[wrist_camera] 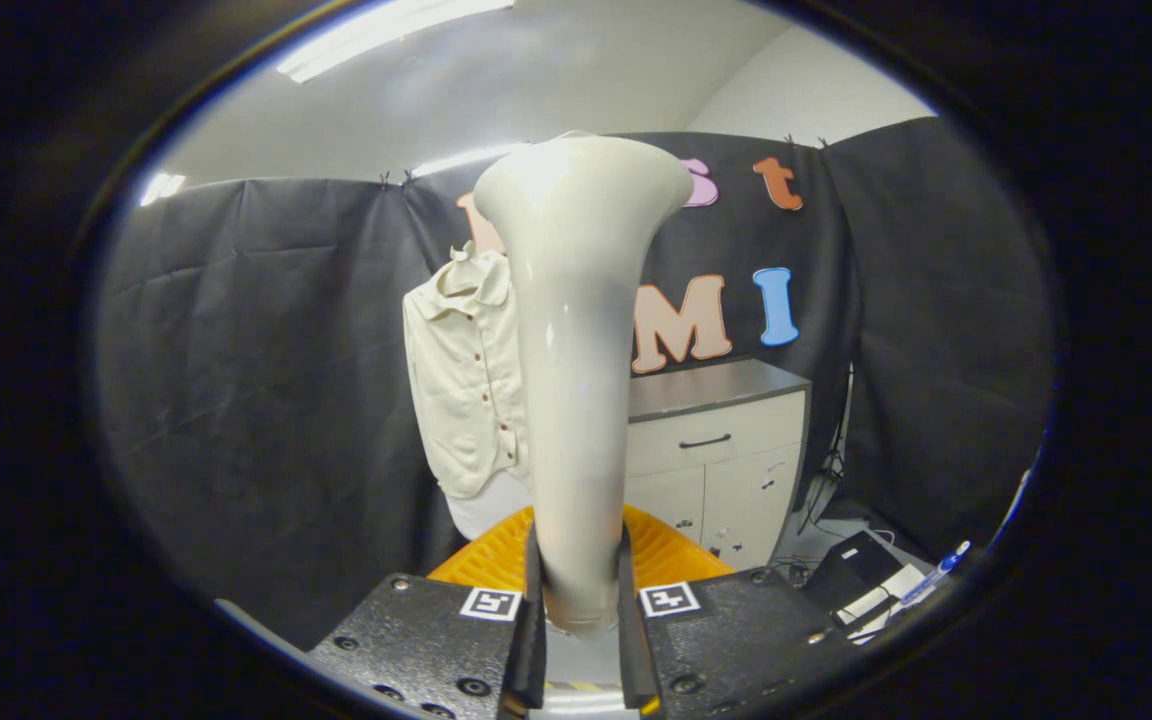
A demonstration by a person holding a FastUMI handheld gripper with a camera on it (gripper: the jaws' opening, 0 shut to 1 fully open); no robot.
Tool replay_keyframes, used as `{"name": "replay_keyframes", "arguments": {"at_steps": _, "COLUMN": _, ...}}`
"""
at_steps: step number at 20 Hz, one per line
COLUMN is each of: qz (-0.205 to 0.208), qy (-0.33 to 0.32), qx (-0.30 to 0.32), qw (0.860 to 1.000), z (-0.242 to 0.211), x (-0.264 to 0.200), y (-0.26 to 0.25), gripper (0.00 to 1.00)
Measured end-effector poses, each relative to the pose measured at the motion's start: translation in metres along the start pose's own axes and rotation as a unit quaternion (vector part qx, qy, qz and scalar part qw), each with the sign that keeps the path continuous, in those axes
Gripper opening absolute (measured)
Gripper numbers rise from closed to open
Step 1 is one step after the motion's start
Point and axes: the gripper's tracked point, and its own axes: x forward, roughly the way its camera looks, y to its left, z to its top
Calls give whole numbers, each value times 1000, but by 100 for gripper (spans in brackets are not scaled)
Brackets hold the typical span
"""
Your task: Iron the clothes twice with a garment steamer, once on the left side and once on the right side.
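Between the fingers (581, 600) stands the clamped steamer (576, 330), upright.

I can read no words, brands or numbers here. The only signs are 2 square black-and-white coded tags, low in the middle of the frame, on the top of my gripper (579, 560). The left tag (491, 603) sits just left of the garment steamer (576, 350), the right tag (669, 599) just right of it. Their patterns are blocks, not letters. Between the 2 tags, my fingers press on the steamer's handle from both sides. At the lower right of the frame lie white papers (881, 602) beside a pen (939, 573); any print on them is too small to tell.
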Motion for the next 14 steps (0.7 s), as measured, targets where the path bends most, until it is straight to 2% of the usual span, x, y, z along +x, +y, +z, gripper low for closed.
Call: {"name": "replay_keyframes", "arguments": {"at_steps": 14, "qz": -2, "qy": 11, "qx": -8, "qw": 1000, "z": 0, "x": 21, "y": 18, "gripper": 29}}
